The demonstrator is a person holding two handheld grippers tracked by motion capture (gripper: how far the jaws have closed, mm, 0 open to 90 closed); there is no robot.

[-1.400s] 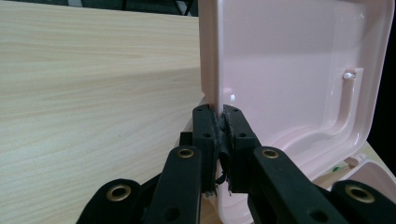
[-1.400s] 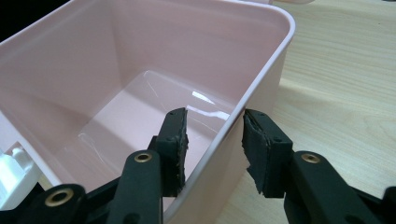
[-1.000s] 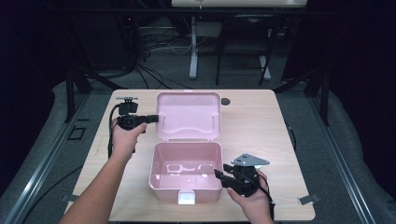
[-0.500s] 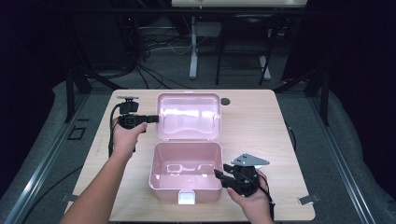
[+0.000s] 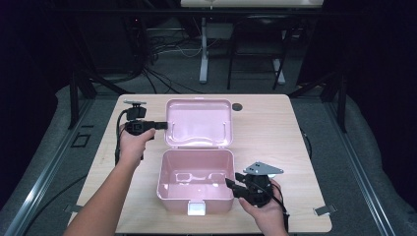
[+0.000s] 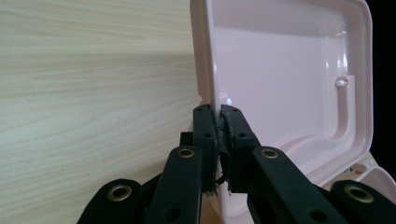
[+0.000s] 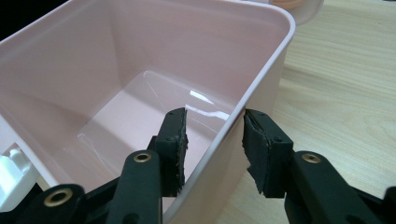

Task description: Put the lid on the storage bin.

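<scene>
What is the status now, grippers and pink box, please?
Left gripper shut on pink plastic lid edge. Right gripper straddles pink box base wall, pads apart. Box empty, nothing in the way.

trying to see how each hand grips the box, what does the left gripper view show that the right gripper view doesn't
Left gripper view: the left gripper shut on the side edge of the raised lid, with the lid's inner face behind it.

Right gripper view: the right gripper straddling the side wall of the box, one jaw inside and one outside, gaps visible beside the wall; the box looks bare inside, with a white latch at its front.

Both: pink plastic and the wooden table.
</scene>
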